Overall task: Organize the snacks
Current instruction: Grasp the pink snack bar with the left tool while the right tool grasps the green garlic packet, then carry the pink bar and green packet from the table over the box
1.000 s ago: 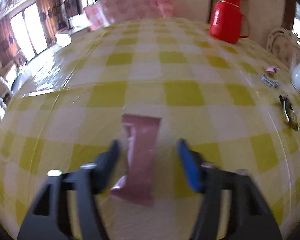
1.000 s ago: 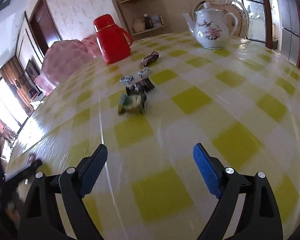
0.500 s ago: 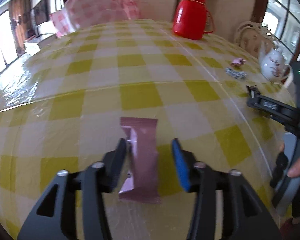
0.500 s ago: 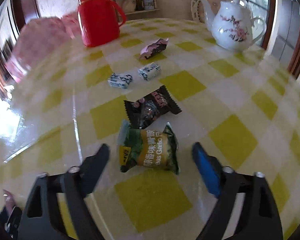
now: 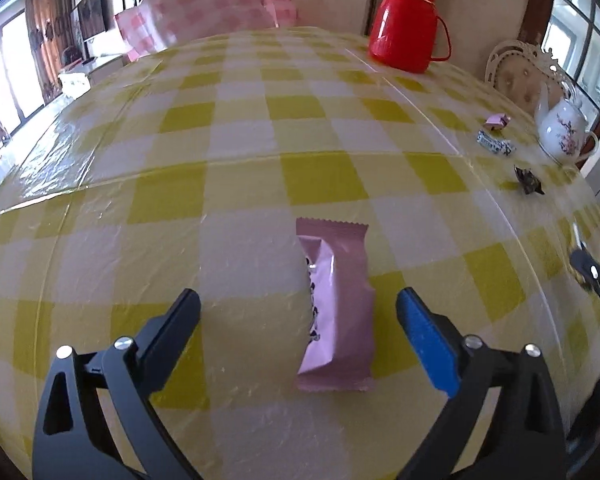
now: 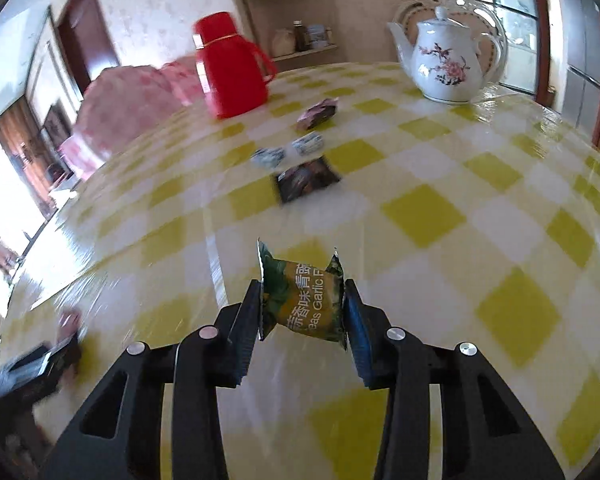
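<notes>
A long pink snack packet [image 5: 336,304] lies flat on the yellow-checked table [image 5: 236,152], between the fingers of my open left gripper [image 5: 300,312] and nearer the right one, untouched. My right gripper [image 6: 302,304] is shut on a green garlic-flavour snack packet [image 6: 306,300] and holds it above the table. Farther on in the right wrist view lie a black packet [image 6: 306,180], two small blue-white candies [image 6: 288,150] and a pink-brown packet [image 6: 318,114]. The left wrist view shows the same packets small at far right: the black packet [image 5: 530,180], the blue-white candies [image 5: 496,144], the pink-brown packet [image 5: 498,121].
A red thermos jug [image 6: 230,68] stands at the back of the table, also in the left wrist view [image 5: 408,28]. A white flowered teapot [image 6: 446,64] stands at the back right. A pink checked cushion [image 5: 208,20] lies beyond the far edge.
My left gripper opened wide and let go of the pink packet, which now lies on the table. My right gripper closed on the green packet and lifted it.
</notes>
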Motion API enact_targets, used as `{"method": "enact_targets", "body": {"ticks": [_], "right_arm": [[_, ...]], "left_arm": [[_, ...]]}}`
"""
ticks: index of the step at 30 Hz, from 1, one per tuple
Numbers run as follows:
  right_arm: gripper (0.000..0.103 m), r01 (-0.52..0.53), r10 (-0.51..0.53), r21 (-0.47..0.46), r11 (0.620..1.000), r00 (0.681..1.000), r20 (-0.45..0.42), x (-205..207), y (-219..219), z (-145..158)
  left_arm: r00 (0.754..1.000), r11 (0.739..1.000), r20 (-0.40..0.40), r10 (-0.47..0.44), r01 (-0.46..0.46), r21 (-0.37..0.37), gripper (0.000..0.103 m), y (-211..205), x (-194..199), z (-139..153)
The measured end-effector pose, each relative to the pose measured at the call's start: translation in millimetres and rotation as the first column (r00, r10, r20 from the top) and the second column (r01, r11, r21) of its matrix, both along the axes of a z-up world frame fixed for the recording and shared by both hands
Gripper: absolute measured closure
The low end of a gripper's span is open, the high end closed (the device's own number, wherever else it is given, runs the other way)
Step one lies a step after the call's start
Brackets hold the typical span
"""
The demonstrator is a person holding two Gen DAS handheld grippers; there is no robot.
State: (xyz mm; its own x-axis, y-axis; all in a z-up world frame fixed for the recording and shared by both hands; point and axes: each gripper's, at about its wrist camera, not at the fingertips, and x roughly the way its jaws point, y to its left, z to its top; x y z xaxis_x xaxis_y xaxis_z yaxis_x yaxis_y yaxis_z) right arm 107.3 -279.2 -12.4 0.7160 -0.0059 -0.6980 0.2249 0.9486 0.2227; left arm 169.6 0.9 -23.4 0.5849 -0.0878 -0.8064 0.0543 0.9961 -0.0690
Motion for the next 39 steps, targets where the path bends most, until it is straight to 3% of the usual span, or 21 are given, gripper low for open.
{"method": "enact_targets", "body": {"ticks": [1,2,9,14,19,30,39], "right_arm": [[0.062,-0.012,0.012,0.018,1.000,1.000,0.010,-13,6,4],[0.062,-0.019,0.018,0.030,0.999,1.000,0.017,-19,9,7],[0.062,-0.071,0.066,0.033,0.997,0.987,0.148,-94,28,39],[0.062,-0.108,0.099,0.056,0.993,0.986,0.133,-104,36,37],[0.062,-0.153,0.150,0.015,0.988,0.980,0.130,-104,55,37],[0.062,-0.136,0.132,0.058,0.989,0.989,0.062,-103,48,14],[0.062,-0.174,0.163,0.090,0.981,0.980,0.117,-167,60,20]], "left_arm": [[1.000,1.000,0.014,-0.002,0.002,0.009,0.044,1,-2,2],[0.999,0.999,0.029,-0.022,0.021,0.030,0.084,1,-3,3],[0.996,0.999,0.071,-0.052,0.053,-0.006,0.083,4,-10,11],[0.992,0.998,0.115,-0.056,0.059,-0.020,0.083,-7,-24,19],[0.990,0.998,0.134,-0.039,0.044,-0.035,0.083,-17,-37,27],[0.985,0.998,0.173,-0.018,0.029,-0.062,0.083,-34,-124,33],[0.980,0.997,0.191,-0.046,0.058,-0.057,0.083,-39,-193,34]]}}
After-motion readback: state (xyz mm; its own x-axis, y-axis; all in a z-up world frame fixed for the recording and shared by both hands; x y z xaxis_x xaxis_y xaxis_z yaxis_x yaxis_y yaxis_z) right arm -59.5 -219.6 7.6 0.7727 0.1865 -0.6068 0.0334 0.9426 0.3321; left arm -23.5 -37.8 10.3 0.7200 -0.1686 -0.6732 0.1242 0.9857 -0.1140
